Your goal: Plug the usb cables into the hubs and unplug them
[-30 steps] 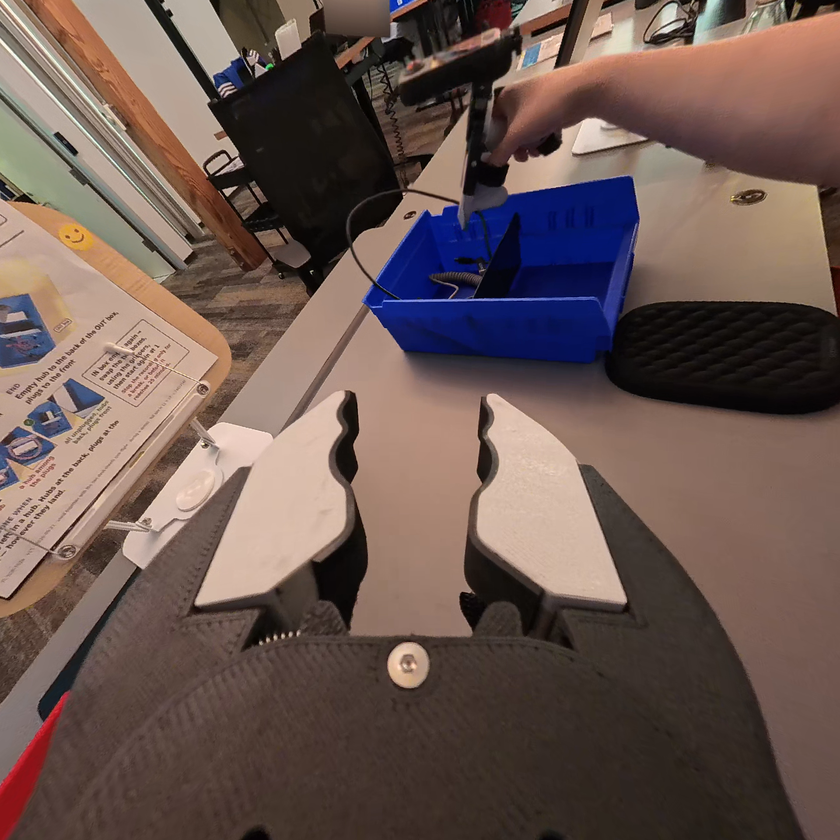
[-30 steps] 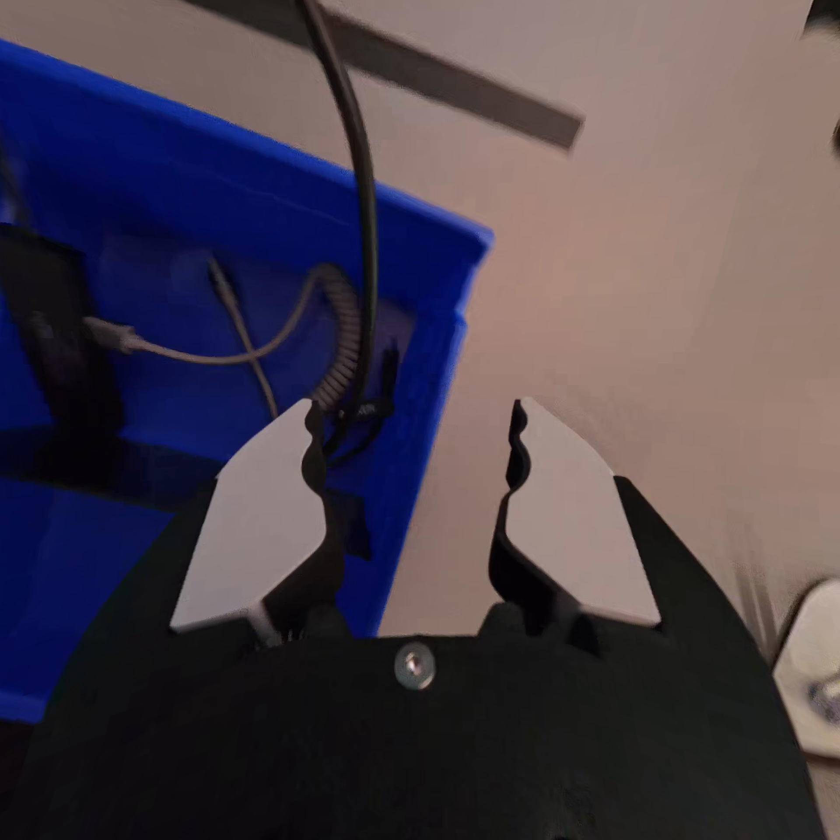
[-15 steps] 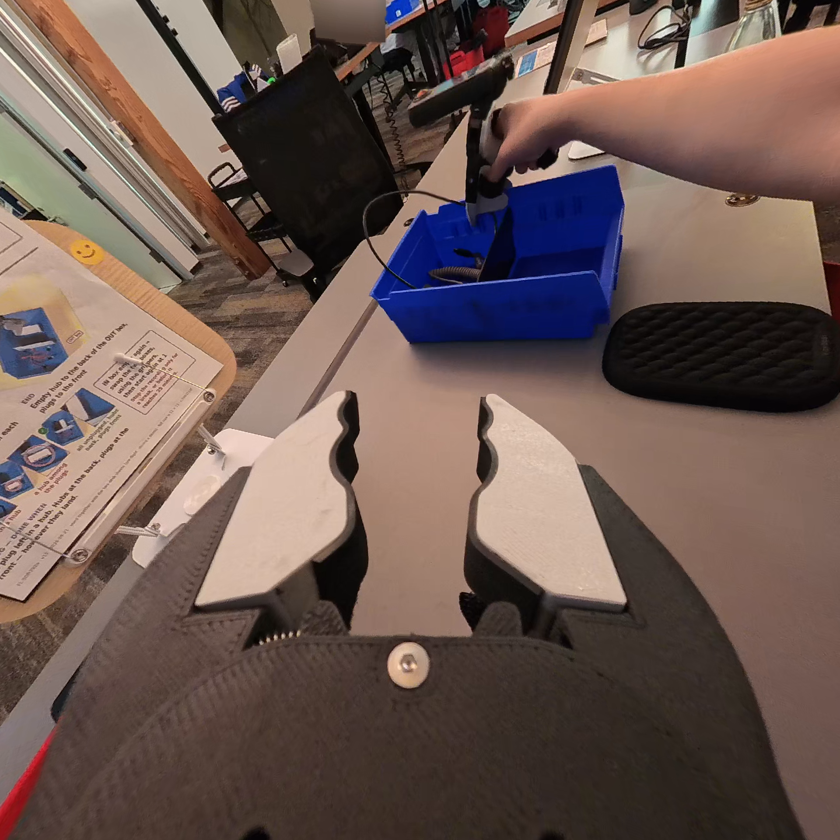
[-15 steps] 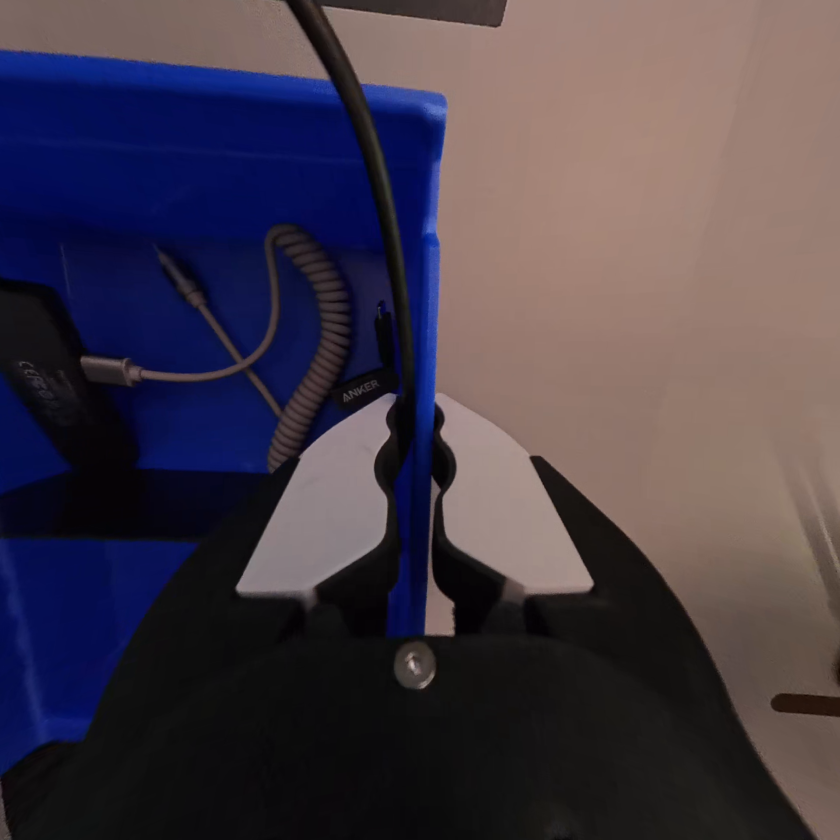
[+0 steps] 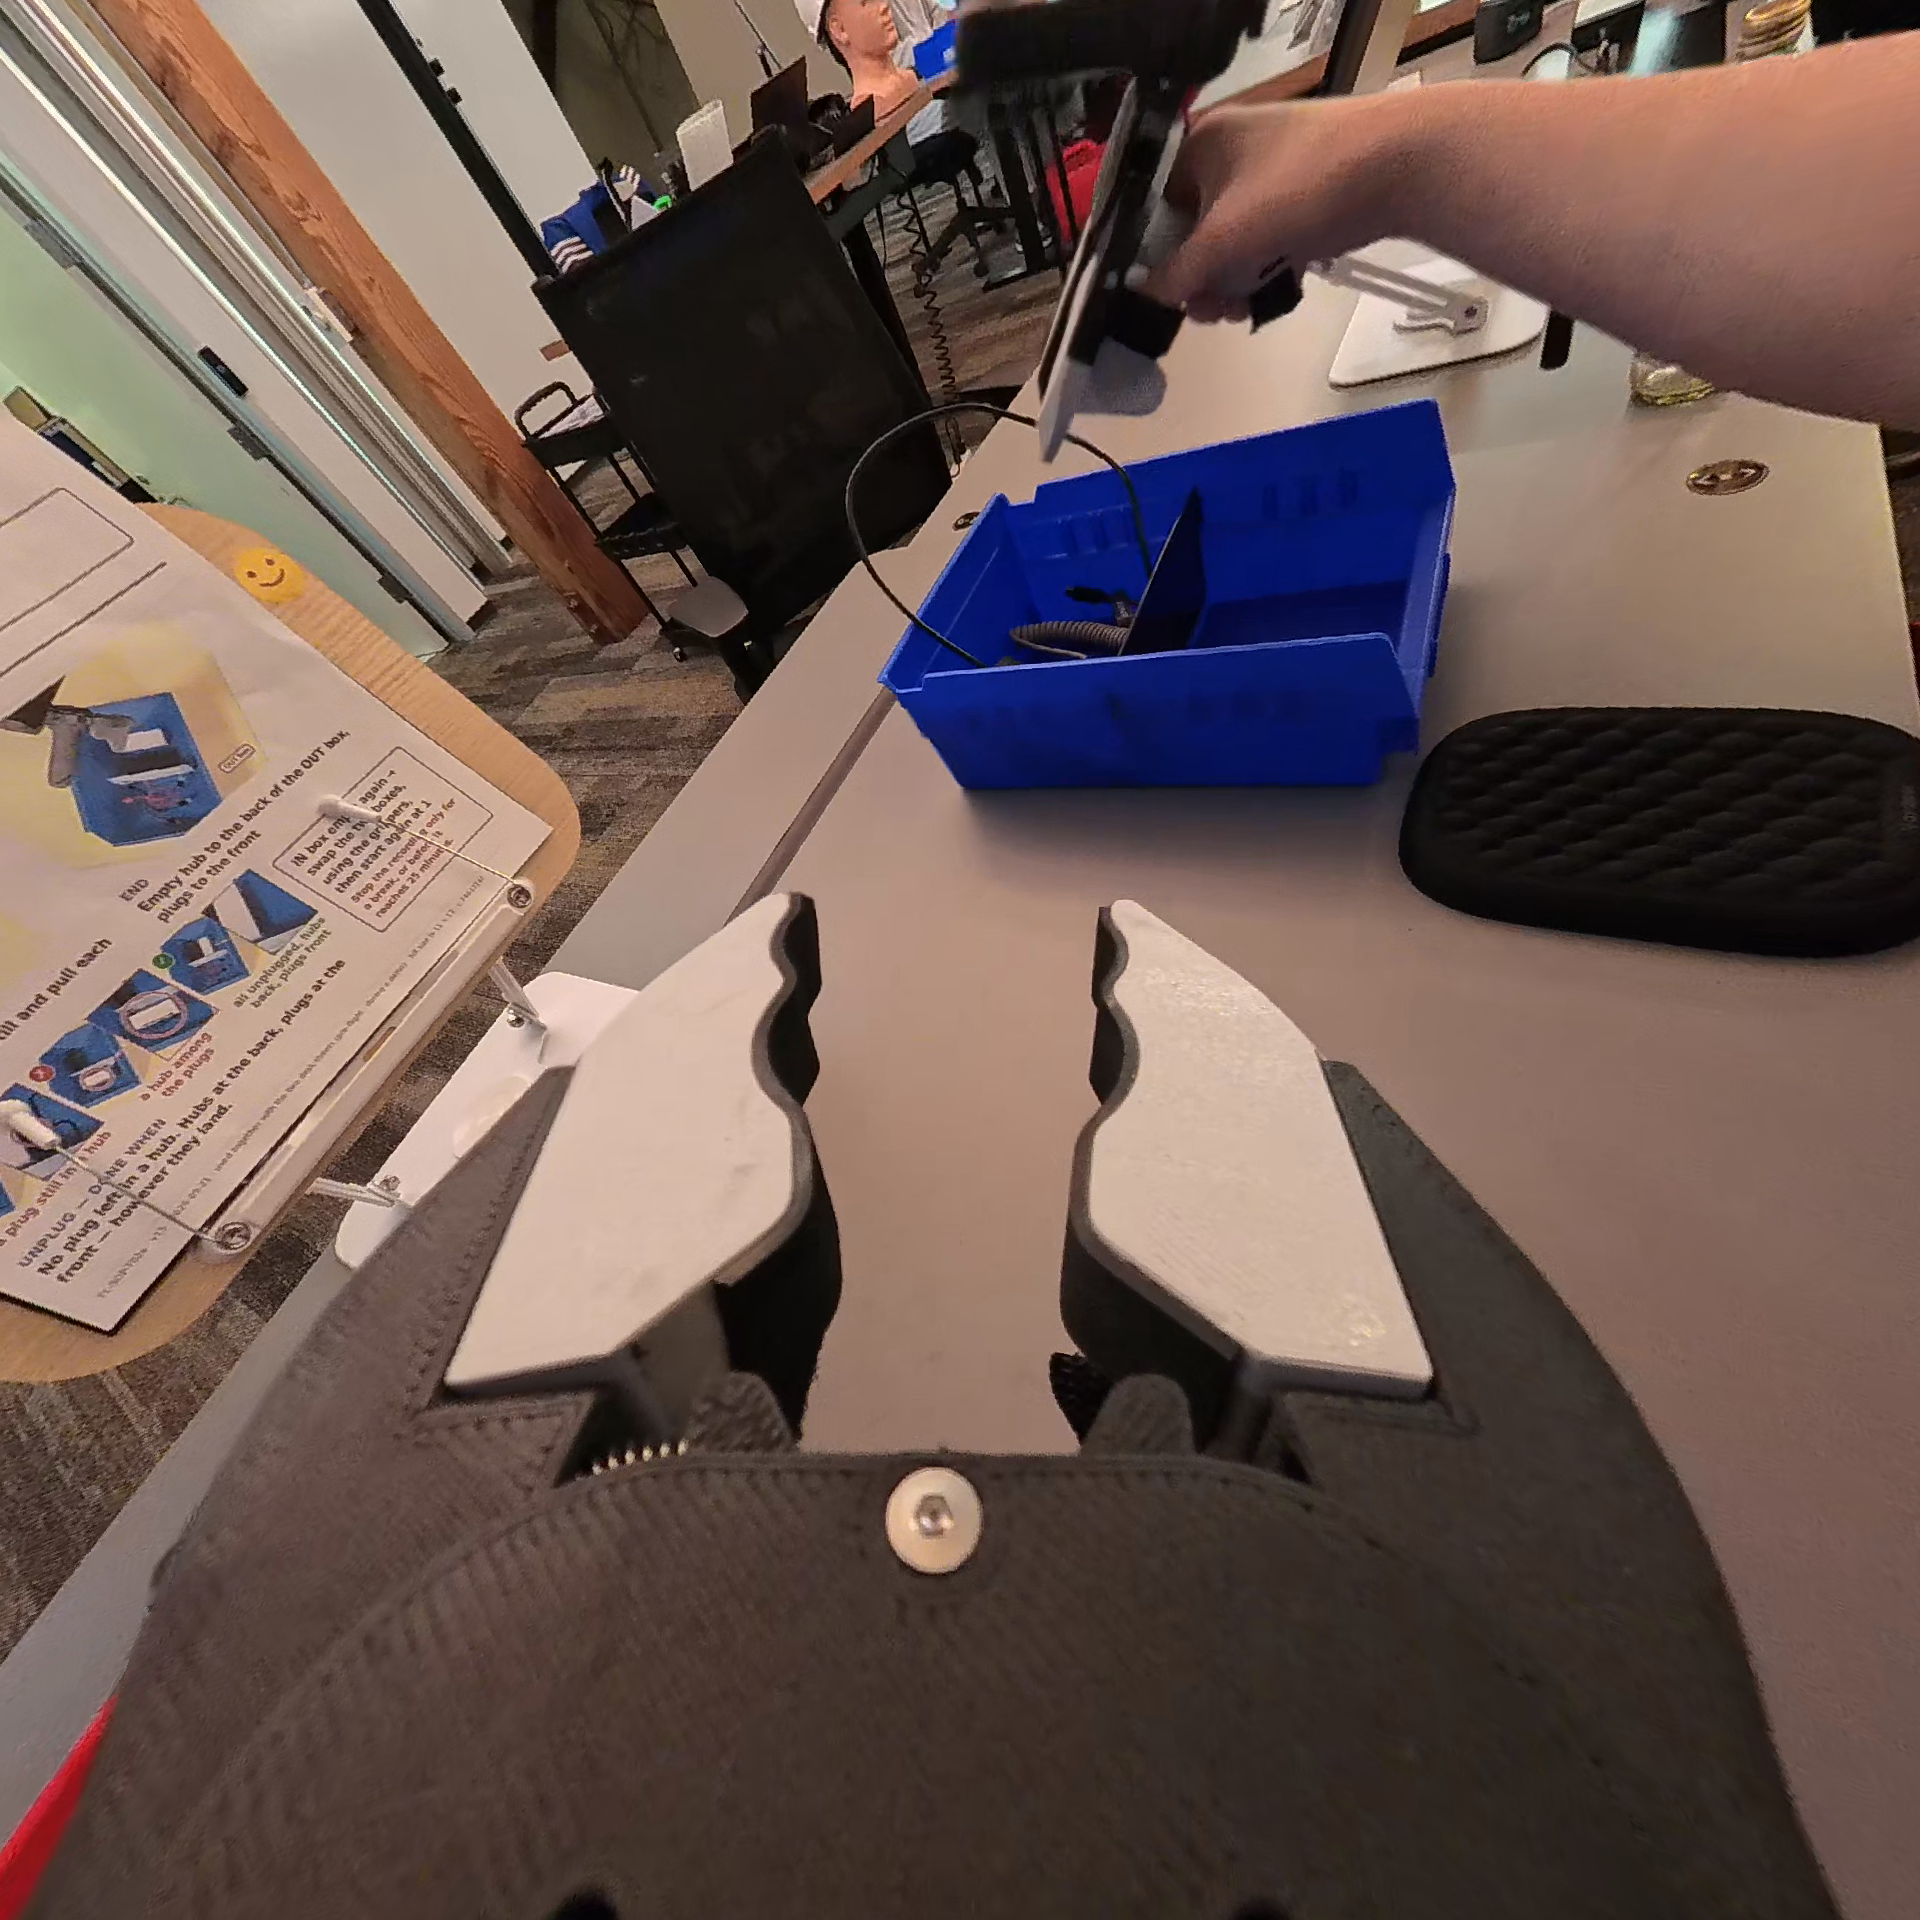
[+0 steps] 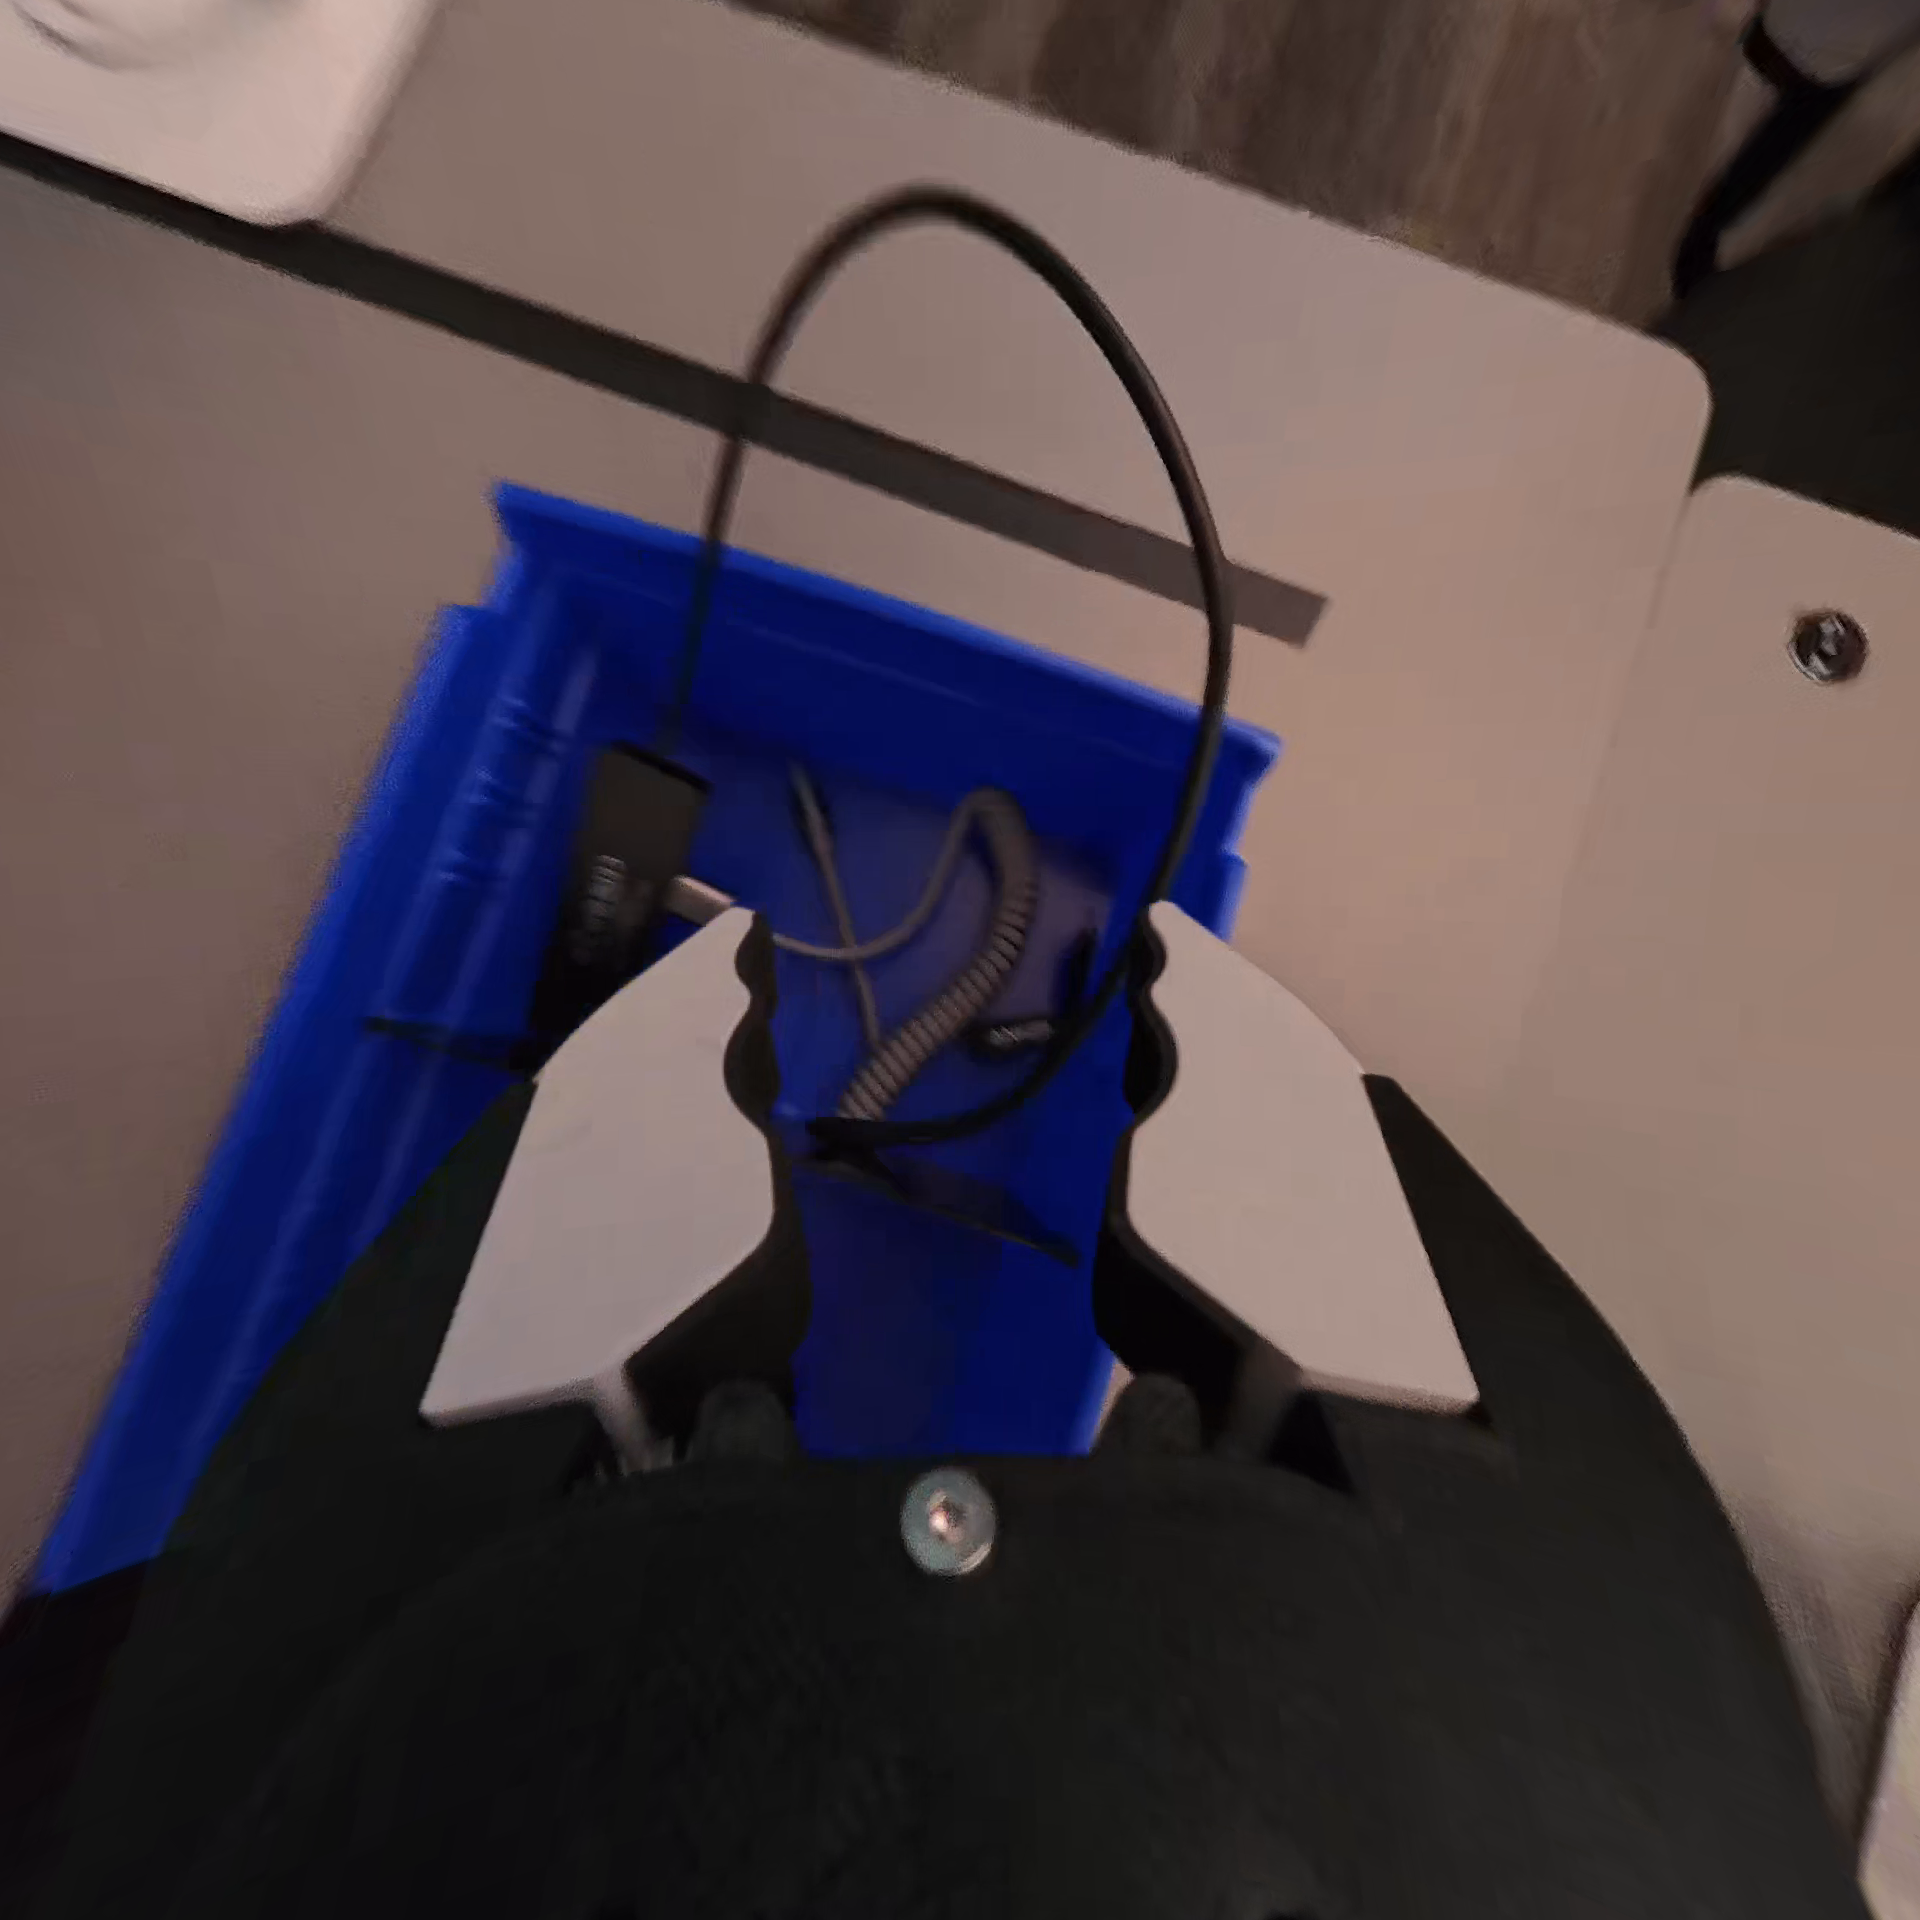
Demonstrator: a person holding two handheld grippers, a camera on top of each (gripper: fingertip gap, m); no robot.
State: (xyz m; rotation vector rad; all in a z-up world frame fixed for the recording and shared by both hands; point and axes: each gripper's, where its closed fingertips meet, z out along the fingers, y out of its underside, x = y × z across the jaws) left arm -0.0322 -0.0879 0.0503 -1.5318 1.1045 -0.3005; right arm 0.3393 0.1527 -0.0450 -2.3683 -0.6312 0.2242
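A blue bin stands on the grey table ahead of me. In the right wrist view the bin holds a black hub, a coiled grey cable and a thin black cable that loops out over the rim. A black divider crosses the bin. My right gripper is open and empty above the bin; the black cable runs close by its right fingertip. In the left wrist view a hand holds it above the bin's left end. My left gripper is open and empty over bare table.
A black quilted pad lies right of the bin. An instruction sheet on a wooden board stands off the table's left edge. A black chair is behind the bin. A white stand base sits at the back. Tip to tip, the grippers are about 45 centimetres apart.
Half a second ago my right gripper was shut on the bin's wall beside the black cable. It has now opened and lifted above the bin. My left gripper stays open in the same spot.
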